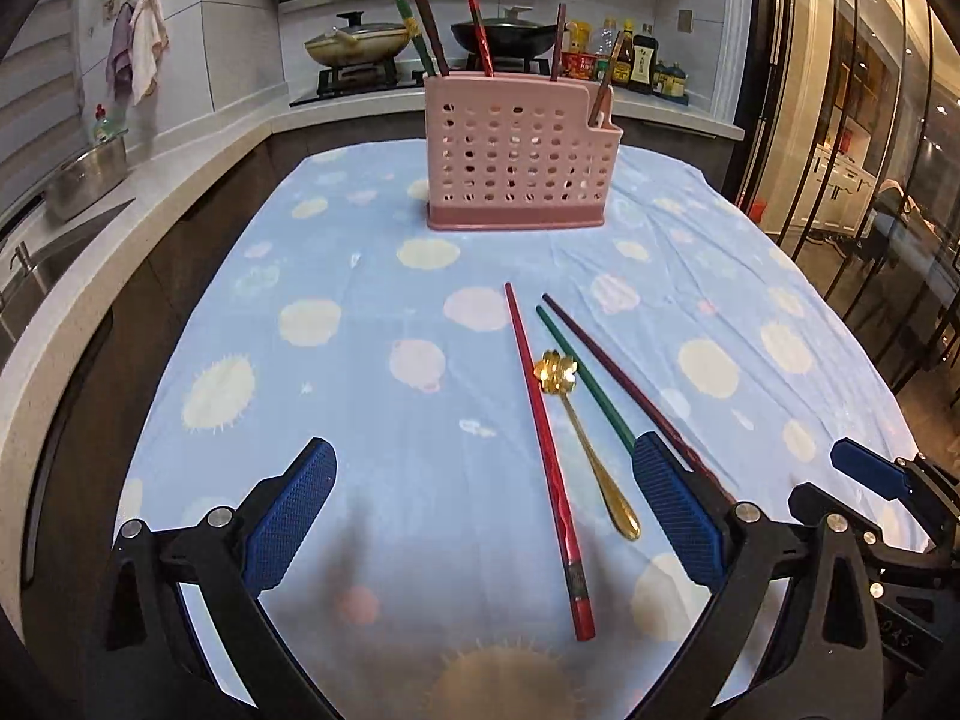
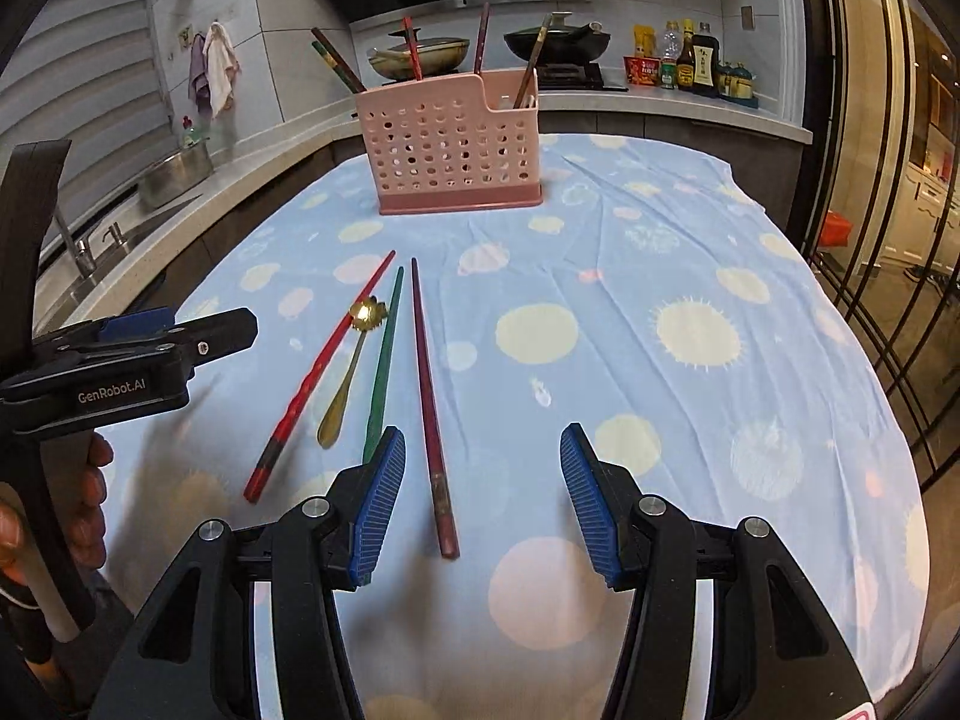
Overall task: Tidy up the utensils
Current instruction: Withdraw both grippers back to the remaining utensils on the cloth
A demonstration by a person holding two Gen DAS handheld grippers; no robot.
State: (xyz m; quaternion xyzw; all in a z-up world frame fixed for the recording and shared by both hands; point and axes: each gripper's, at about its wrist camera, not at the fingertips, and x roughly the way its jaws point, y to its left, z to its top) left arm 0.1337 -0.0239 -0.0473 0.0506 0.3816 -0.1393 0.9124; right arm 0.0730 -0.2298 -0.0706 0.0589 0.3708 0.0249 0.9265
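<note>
while i hold both grippers over the dotted blue cloth, left gripper spread wide, right gripper half apart, both empty; red chopstick, gold spoon, green chopstick, maroon chopstick lie before the pink perforated holder.

Spoon lies between chopsticks, before holder.
</note>
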